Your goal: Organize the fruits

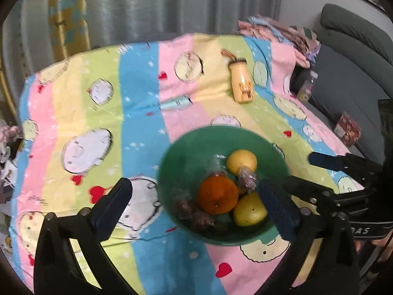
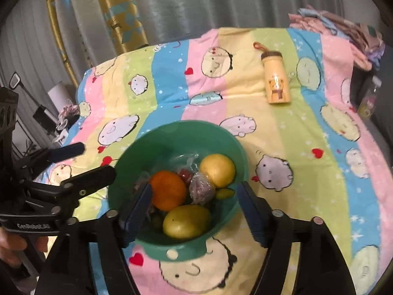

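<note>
A green bowl (image 1: 172,162) (image 2: 137,152) sits on the striped cartoon cloth. It holds an orange (image 1: 218,195) (image 2: 168,190), two yellow fruits (image 1: 242,161) (image 1: 249,210) (image 2: 217,170) (image 2: 186,221), and several plastic-wrapped dark fruits (image 1: 246,180) (image 2: 202,189). My left gripper (image 1: 194,204) is open above the bowl's left half, empty. My right gripper (image 2: 194,211) is open above the bowl, its fingers either side of the fruits, empty. The right gripper also shows at the right of the left wrist view (image 1: 326,172), and the left gripper at the left of the right wrist view (image 2: 83,159).
A yellow bear-print bottle (image 1: 242,83) (image 2: 276,78) lies on the cloth behind the bowl. A grey sofa (image 1: 356,56) stands to the right, folded clothes (image 2: 339,22) at the back right, curtains behind.
</note>
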The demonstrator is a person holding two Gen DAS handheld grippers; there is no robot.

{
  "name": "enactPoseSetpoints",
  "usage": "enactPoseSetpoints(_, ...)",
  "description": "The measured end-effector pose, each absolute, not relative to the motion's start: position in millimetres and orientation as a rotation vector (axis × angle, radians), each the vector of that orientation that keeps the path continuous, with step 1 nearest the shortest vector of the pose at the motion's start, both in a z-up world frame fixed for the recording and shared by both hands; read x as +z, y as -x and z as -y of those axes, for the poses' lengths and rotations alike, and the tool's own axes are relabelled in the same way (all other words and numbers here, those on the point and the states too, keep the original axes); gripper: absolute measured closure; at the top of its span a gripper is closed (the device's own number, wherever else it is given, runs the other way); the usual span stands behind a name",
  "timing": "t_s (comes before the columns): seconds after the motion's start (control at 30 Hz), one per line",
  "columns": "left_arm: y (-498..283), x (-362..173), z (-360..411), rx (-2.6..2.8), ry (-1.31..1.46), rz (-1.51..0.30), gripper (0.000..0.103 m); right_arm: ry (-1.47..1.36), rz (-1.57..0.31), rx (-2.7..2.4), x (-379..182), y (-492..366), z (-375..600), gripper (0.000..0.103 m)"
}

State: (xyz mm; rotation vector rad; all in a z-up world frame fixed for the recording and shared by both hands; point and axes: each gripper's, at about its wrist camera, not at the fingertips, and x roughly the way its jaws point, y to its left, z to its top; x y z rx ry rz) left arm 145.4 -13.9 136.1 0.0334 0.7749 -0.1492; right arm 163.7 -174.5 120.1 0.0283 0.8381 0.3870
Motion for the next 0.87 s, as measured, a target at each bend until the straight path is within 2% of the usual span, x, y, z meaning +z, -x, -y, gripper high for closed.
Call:
enactPoseSetpoints(0.07,-136.6,151.3,9.1,-0.112,-0.025,-0.77,0.0,0.014,-0.834,0.379,135.8,-154.8,172.9,0.014)
enactPoseSetpoints(0.17,-125.7,171.7,4.4,-0.062,-0.008,-0.771,0.0,0.056,-0.833,0.393,156.5,-142.2,169.6,0.012)
enactPoseSetpoints(0.43,-104.0,202.2,8.0,-0.013,0.001,-0.783,0.0,0.087,-0.787,0.438,197.7,-116.4,165.3,0.011)
enactPoseSetpoints(0.87,-103.0,217.9,6.8,0.043,-0.009,-0.756,0.0,0.096,-0.768,0.44,211.1,-108.0,163.9,0.011)
